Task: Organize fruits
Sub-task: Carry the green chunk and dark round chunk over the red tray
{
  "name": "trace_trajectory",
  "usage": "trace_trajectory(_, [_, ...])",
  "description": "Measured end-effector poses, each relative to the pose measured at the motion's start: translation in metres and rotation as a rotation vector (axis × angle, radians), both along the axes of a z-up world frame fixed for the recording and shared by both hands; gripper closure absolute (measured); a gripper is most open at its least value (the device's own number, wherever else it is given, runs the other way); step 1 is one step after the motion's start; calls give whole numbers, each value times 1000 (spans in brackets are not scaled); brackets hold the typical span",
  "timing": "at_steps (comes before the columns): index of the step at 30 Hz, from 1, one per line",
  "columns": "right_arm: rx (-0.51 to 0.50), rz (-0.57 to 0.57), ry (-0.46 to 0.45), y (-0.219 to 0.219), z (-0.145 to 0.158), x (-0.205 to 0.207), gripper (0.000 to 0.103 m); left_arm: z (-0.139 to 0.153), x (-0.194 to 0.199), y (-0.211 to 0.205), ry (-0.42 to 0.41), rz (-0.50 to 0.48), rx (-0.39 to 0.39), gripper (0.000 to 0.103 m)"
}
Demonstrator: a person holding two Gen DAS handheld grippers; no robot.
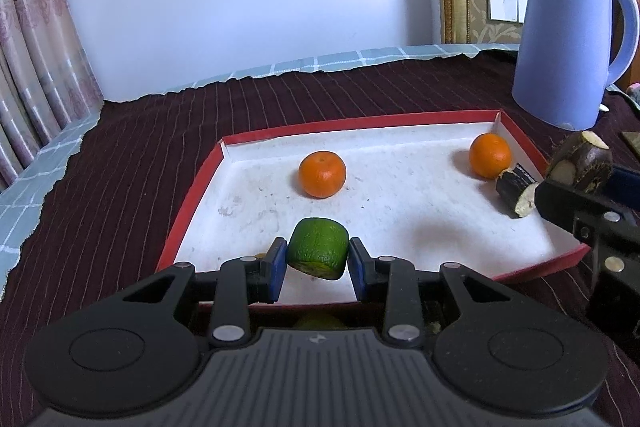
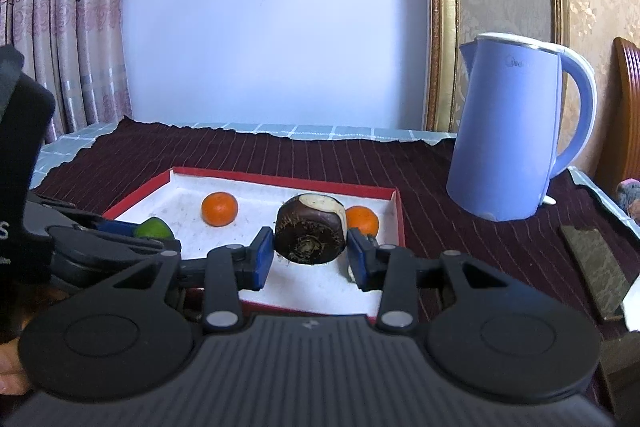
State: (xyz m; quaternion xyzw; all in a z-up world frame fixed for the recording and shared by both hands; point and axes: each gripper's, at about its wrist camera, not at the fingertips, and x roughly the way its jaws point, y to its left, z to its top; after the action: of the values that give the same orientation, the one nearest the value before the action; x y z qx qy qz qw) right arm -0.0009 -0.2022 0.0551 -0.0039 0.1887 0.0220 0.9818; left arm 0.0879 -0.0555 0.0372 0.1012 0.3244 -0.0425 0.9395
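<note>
Right now we are gripping a green fruit (image 1: 318, 249) in the left tool (image 1: 318, 259), its blue pads pressing on both sides of the fruit, which is hanging just above the near edge of the red-rimmed tray (image 1: 188, 203). We are also holding a dark brown piece of fruit with a pale cut face (image 2: 310, 229) in the right tool (image 2: 310, 255), pads clamping it from both sides over the tray's right part. Two oranges are sitting on the white tray floor: one (image 1: 322, 174) towards the middle, the other (image 1: 490, 155) near the far right corner. Another dark piece with a pale cut end (image 1: 516, 189) is lying just beside that second orange; we cannot tell whether they are touching. The tray is resting on a dark striped cloth (image 1: 280, 95) covering the counter. A blue kettle (image 1: 572, 39) is standing on the cloth beyond the tray's right corner, apart from it.
</note>
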Motion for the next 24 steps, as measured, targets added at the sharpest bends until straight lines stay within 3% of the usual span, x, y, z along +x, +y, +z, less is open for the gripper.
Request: trace_trajectory(24, [-17, -11, 22, -4, -2, 40, 66, -5, 44, -8, 19, 31, 31, 71])
